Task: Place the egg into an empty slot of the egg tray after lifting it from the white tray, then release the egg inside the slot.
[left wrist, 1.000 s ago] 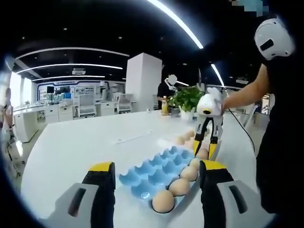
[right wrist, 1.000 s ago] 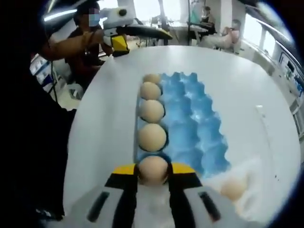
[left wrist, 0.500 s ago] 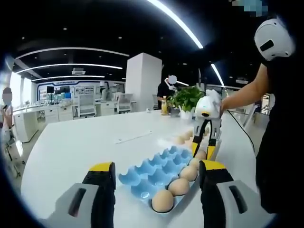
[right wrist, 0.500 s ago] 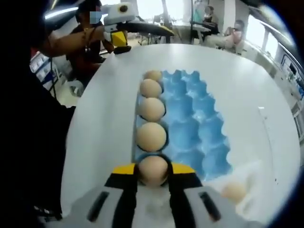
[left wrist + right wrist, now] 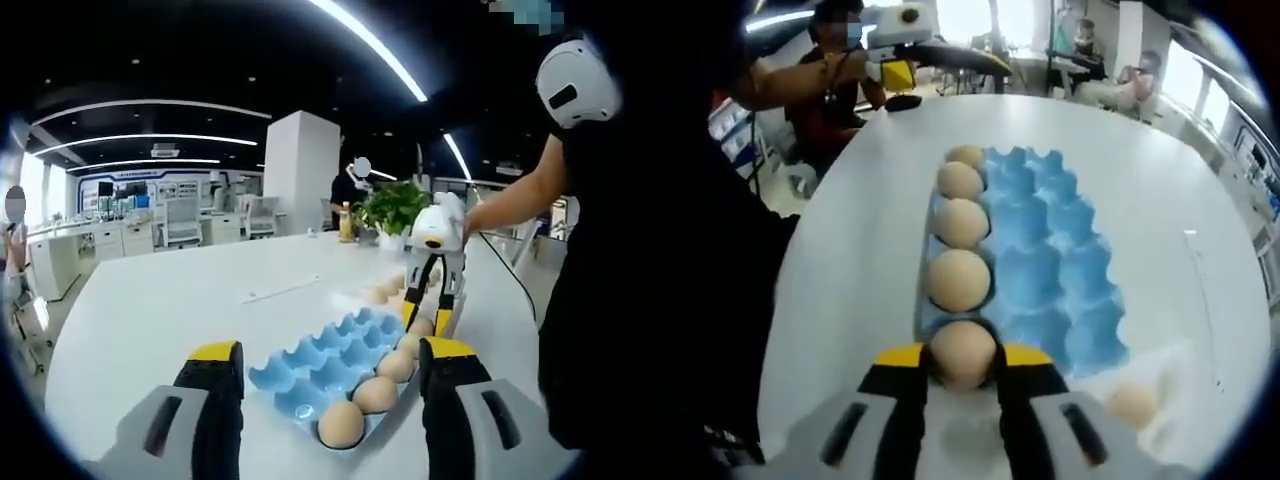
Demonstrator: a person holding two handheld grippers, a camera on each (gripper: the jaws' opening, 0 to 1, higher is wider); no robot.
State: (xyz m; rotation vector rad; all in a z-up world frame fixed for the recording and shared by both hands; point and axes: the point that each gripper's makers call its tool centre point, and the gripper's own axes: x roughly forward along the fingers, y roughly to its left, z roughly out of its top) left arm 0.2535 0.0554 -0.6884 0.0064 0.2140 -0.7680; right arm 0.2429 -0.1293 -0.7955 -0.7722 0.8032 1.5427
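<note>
In the right gripper view, the right gripper (image 5: 962, 362) pinches an egg (image 5: 962, 353) between its yellow-tipped jaws, held at the near end of the blue egg tray (image 5: 1065, 255). The tray's long axis runs toward twelve o'clock, and four eggs fill the left row ahead, so the nearest open slots lie at about one o'clock. The left gripper (image 5: 325, 365) hangs spread and empty over the table (image 5: 150, 300), well apart from the held egg, so I judge the right one does the placing.
</note>
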